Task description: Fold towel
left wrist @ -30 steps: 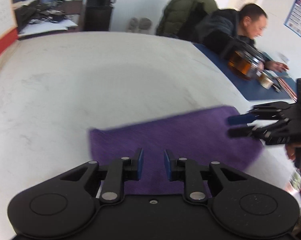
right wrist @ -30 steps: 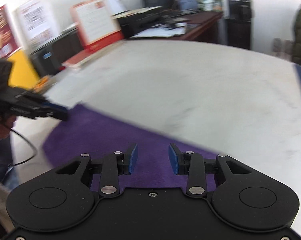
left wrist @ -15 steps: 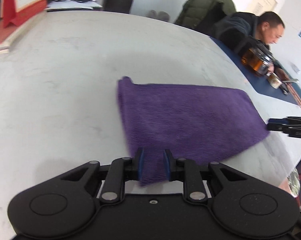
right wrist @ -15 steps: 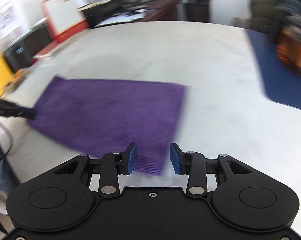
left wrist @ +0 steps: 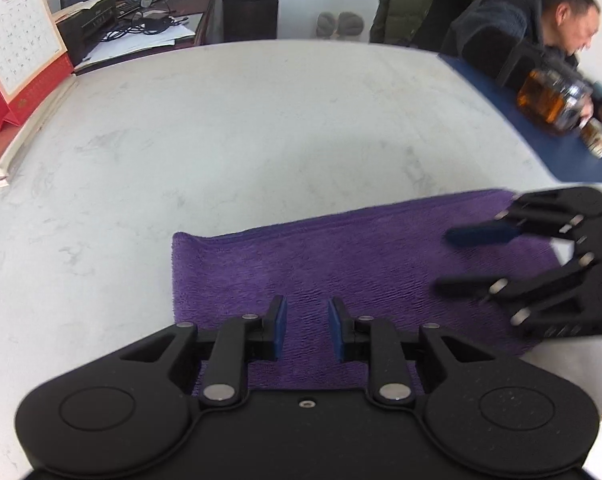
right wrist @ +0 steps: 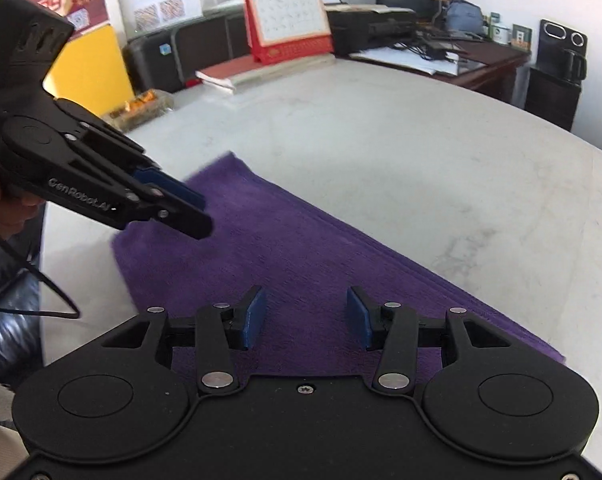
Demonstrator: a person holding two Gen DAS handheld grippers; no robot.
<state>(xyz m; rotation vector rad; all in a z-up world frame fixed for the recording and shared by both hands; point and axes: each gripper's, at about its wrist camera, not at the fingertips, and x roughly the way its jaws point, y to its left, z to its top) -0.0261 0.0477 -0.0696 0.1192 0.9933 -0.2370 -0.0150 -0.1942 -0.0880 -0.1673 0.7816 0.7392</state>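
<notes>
The purple towel point(left wrist: 341, 276) lies flat on the pale marble-look worktop point(left wrist: 229, 132), already doubled: layered edges run along its far side in the right wrist view, and a rounded fold shows at its left end in the left wrist view. It sits near the worktop's near edge, well apart from the red desk calendar point(left wrist: 17, 52) and the blue mat point(left wrist: 541, 128) at the far side.

The left claw point(left wrist: 304, 330) hangs over the towel's left part with its blue pads a narrow gap apart and nothing pinched between them; only cloth shows below. The right claw point(right wrist: 307, 318) hovers over the right part, and its jaws have just been opening, with no cloth between them either.

By my reading, one fold has been laid and released, and the step in hand is setting up the next. That calls for each claw to drop to a corner or edge at one end of the towel, pinch all the layers together, and carry that end across evenly so the edges meet.
</notes>
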